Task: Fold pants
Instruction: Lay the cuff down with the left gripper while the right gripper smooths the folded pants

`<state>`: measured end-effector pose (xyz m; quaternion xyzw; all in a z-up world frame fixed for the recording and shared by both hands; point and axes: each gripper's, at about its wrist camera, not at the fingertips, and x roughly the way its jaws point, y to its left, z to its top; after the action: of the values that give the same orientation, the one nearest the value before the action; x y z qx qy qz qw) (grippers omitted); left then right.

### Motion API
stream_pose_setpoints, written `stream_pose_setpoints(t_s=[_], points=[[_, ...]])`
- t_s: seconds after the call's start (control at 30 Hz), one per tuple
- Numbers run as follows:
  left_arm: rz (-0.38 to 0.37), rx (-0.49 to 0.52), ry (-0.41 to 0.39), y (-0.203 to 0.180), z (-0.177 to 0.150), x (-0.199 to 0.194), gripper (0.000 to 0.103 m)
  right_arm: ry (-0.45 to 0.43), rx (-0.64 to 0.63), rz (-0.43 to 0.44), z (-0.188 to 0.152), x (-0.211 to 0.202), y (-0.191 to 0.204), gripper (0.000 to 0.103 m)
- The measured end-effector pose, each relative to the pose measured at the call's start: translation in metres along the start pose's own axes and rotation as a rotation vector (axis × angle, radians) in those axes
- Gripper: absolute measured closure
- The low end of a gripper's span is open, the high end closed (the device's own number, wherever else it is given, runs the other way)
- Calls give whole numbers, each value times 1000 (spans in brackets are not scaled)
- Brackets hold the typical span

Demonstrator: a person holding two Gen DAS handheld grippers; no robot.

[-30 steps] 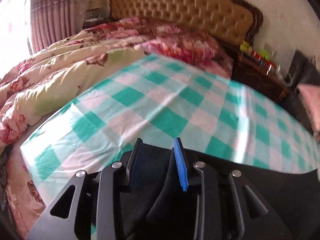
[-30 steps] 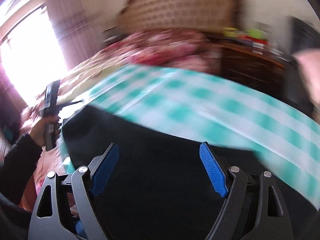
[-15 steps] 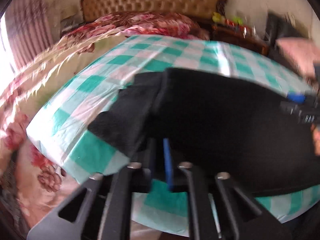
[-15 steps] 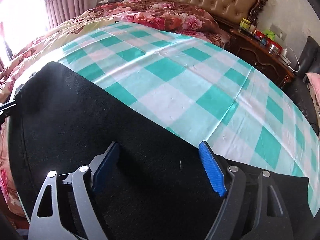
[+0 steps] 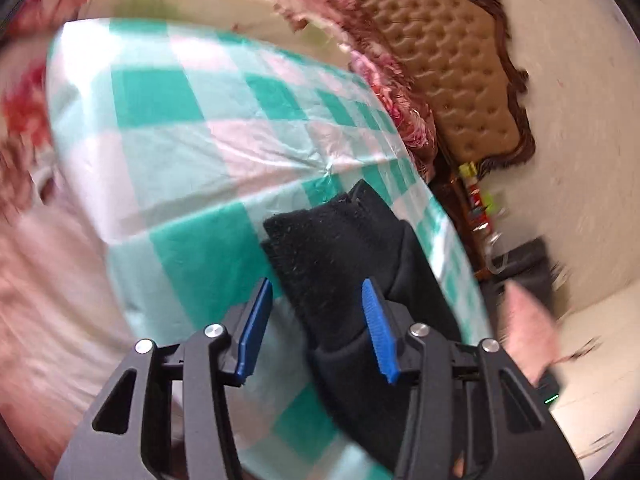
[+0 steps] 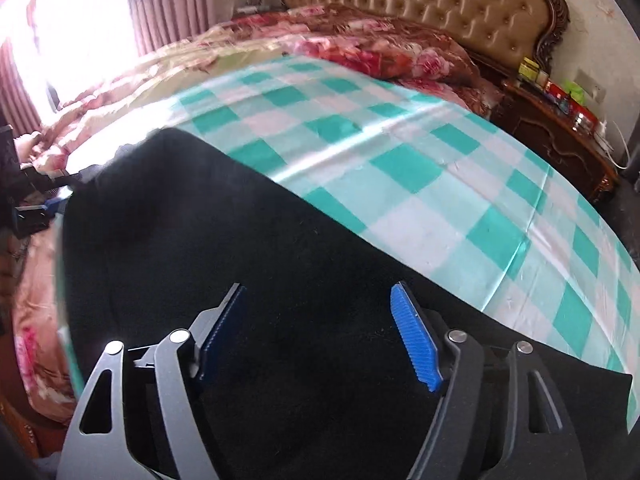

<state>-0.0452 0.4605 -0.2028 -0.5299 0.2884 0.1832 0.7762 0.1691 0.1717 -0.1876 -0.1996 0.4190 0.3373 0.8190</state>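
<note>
No containers in view except small jars/boxes on the dark wood nightstand [image 6: 560, 136], contents too small to tell. Black pants [image 6: 224, 248] lie on the bed, on a glossy green/white checked sheet [image 6: 420, 168] w/ soft creases; the fabric is matte, fuzzy and lint-flecked. In the left wrist view one end of the pants [image 5: 340, 248] shows as stacked layers w/ a thick ribbed band at the edge, near the sheet's corner. Floral quilt [image 6: 360, 44] in pink/red is bunched toward the tufted tan headboard [image 6: 420, 4] w/ its carved dark frame; pink pleated curtain [image 6: 168, 0] beside a bright window. Left tool [image 5: 316, 320]: blue ribbed pads on black arms, jaws opening, partly spread; the ribbed band runs up between the pads, and the right-hand pad sits at the cloth's edge, but can't tell if it touches. The left-hand pad is clear of the cloth, over sheet. Right tool [image 6: 320, 336]: jaws wide but closing, pointed down over the broad flat part of the pants; black cloth fills the gap between the pads, nothing pinched, pads not pressing. The left tool [image 6: 32, 200] also shows at the far left edge of the right wrist view, at the pants' far end. View from the left wrist is tilted and blurry at the edges.
</note>
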Motion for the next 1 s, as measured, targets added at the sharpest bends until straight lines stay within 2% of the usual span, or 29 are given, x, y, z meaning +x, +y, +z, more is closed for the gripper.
stream_pose_setpoints(t_s=[0.1,0.2,0.27,0.4,0.47,0.5,0.53,0.6,0.67,0.7,0.73,0.77,0.9,1.0], points=[[-28,-107,25,11,12,10,77,-2,-28,-27,-1,2,5,34],[-40,-126,27,16,24,18,88,-5,-30,-34,-2,1,5,34],[-36,-124,21,15,28,19,89,-6,-31,-35,-3,1,4,34],[25,-26,-12,0,29,15,90,-7,-38,-42,-3,1,5,33],[44,1,-17,-5,27,13,83,-7,-38,-42,-3,1,5,33],[60,-9,-21,-5,27,9,66,-7,-38,-41,-3,1,5,33],[49,-22,-28,-4,24,2,59,-7,-38,-41,-3,1,5,33],[73,3,-47,-9,24,-10,59,-8,-40,-44,-3,1,5,33],[93,31,-27,-13,24,-11,59,-7,-42,-44,-3,1,5,32],[82,32,-9,-13,25,-7,62,-7,-44,-45,-3,2,5,32],[89,33,3,-14,25,-4,90,-7,-45,-45,-3,2,5,32],[133,51,-2,-17,25,-4,98,-8,-43,-43,-3,2,4,31],[242,242,-48,-56,21,-10,98,-10,-40,-39,-3,2,6,31],[207,396,-155,-90,16,-31,98,-24,-41,-50,-3,-1,6,32]])
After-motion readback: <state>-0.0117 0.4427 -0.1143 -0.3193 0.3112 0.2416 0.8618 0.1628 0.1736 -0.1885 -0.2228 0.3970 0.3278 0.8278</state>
